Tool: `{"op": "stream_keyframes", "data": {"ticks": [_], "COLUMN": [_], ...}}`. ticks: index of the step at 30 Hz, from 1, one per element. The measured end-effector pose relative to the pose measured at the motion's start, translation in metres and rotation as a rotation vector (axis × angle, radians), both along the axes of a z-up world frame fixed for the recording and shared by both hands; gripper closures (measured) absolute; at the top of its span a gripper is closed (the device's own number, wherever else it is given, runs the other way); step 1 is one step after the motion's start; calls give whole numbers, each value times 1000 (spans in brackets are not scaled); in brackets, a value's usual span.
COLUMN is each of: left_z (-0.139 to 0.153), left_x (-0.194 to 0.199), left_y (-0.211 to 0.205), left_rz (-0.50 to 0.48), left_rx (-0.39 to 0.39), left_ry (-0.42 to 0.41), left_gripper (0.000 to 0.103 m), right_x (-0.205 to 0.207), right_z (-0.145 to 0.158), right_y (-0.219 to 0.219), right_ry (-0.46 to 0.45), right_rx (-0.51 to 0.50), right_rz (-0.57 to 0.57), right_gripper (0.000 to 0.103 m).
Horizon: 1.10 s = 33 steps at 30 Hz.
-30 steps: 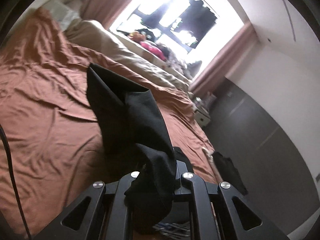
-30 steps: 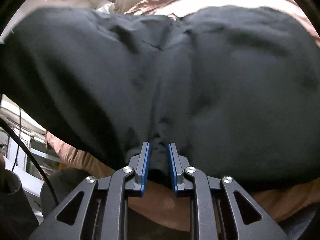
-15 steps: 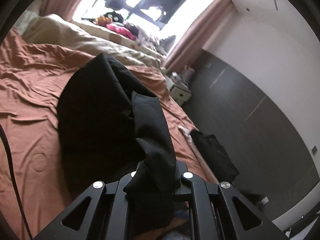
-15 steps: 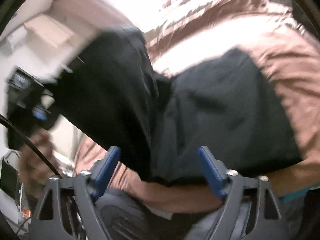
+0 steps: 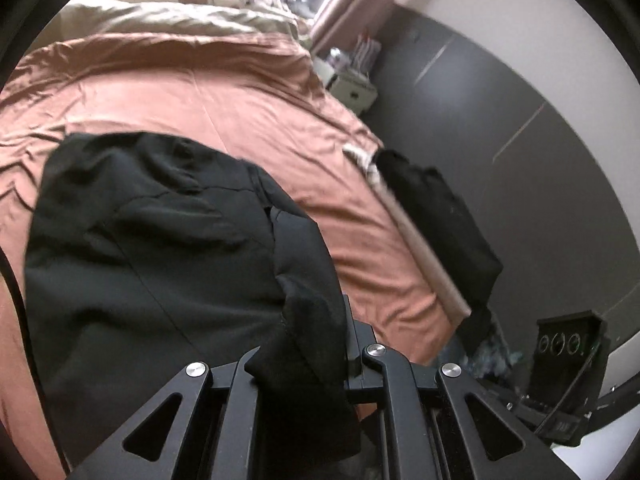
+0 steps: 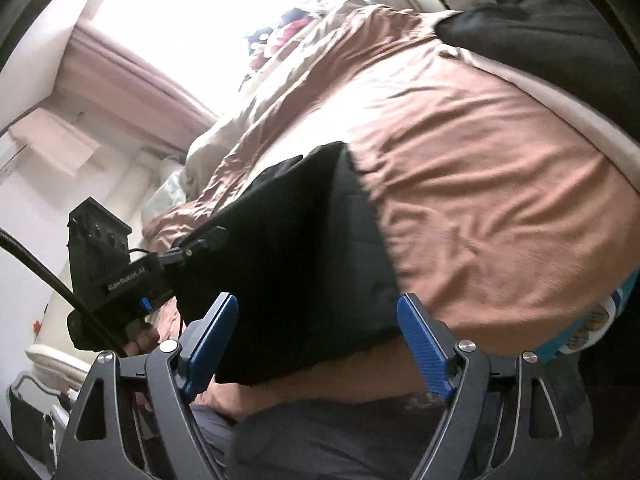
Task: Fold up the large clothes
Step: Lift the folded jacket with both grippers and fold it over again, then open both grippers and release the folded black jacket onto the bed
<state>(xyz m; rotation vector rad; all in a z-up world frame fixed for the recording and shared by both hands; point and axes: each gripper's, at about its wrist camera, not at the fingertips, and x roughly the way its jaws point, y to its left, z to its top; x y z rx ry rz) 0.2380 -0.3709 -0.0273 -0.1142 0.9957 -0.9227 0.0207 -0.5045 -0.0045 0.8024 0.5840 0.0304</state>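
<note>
Released a second ago, the right gripper (image 6: 318, 344) now has its blue jaws spread wide. The black garment (image 5: 160, 248) lies on the rust bedspread (image 5: 224, 92), one corner apparently clamped in the left gripper (image 5: 304, 356).

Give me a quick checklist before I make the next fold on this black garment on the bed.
1. Left gripper has hold of the black garment: ok, cloth is bunched between its fingers.
2. Right gripper is free to take a new hold: ok, its blue pads stand wide apart with nothing pinched.
3. Garment is supported by the bed: ok, most of it lies on the brown cover.
4. Garment lies flat: not ok, it shows creases and a raised ridge towards the left gripper.
5. Other dark cloth at the bed's edge stays out of the fold: ok, it lies apart.
6. Edges are lined up: cannot tell, the near hem is hidden.
</note>
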Motion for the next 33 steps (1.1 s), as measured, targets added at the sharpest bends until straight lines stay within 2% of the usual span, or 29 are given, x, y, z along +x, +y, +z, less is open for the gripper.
{"op": "stream_keyframes", "data": {"ticks": [3, 5, 7, 8, 10, 12, 17, 24, 26, 27, 28, 31, 33], "left_z": [-11, -13, -10, -7, 2, 12, 21, -4, -15, -22, -28, -50, -61], "left_x": [-6, -6, -4, -3, -3, -1, 12, 29, 29, 29, 29, 32, 33], "left_y": [-15, -19, -19, -14, -4, 12, 60, 123, 138, 145, 150, 157, 159], "left_rz": [-52, -76, -97, -109, -104, -58, 53, 191, 225, 240, 246, 265, 272], "left_rx": [30, 45, 32, 10, -31, -39, 38, 146, 165, 173, 179, 210, 220], "left_ry": [16, 36, 49, 58, 64, 37, -10, 38, 62, 76, 87, 143, 184], "left_gripper": [91, 84, 66, 61, 39, 32, 32, 32, 32, 32, 32, 32, 32], "right_x": [-8, -12, -10, -7, 1, 12, 45, 76, 80, 83, 85, 83, 77], "right_z": [-4, -7, -5, -4, -5, -5, -9, -13, -14, -18, -21, -21, -22], "right_y": [-6, -16, -17, -16, -13, -3, 24, 44, 47, 47, 47, 47, 40], "right_ry": [6, 11, 11, 9, 4, -1, 9, 6, 2, 11, 4, -18, -33], "right_rx": [32, 46, 54, 59, 64, 62, 60, 48, 20, 15, 20, -6, -6], "right_rz": [-29, -40, -33, -25, -4, 34, 126, 145, 125, 119, 120, 114, 87], "right_gripper": [22, 22, 22, 22, 22, 22, 22, 23, 52, 72, 80, 93, 96]}}
